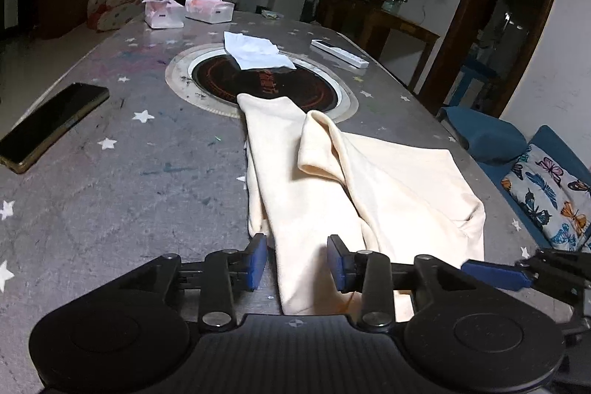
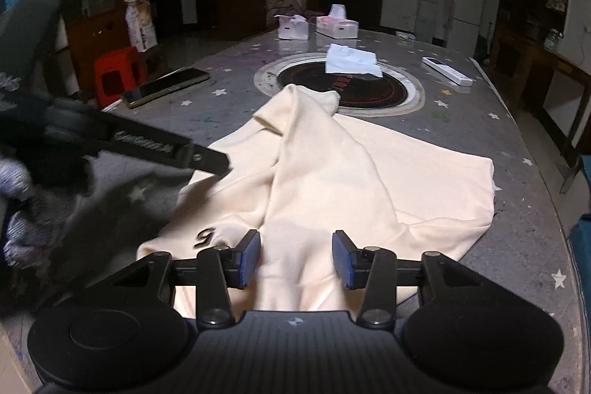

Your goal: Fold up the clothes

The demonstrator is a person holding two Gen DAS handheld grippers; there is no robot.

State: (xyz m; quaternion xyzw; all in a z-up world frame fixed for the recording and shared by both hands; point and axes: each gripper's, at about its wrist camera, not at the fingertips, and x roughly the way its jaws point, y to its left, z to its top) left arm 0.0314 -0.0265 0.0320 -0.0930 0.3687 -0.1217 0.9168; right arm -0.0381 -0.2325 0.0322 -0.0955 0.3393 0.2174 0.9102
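Observation:
A cream garment lies crumpled on the grey star-patterned table, with one sleeve folded over its body and its far end reaching the round cooktop inset. In the right wrist view the same garment shows a dark "6" mark near its front edge. My left gripper is open at the garment's near edge, a strip of cloth running between its blue pads. My right gripper is open too, low over the garment's near part. The left gripper's black body reaches in from the left, over the garment's left edge.
A dark phone lies at the left. A round black cooktop sits mid-table with a white cloth on it. Behind are two tissue boxes and a white remote. A blue sofa with a butterfly cushion stands at the right, and a red stool at the left.

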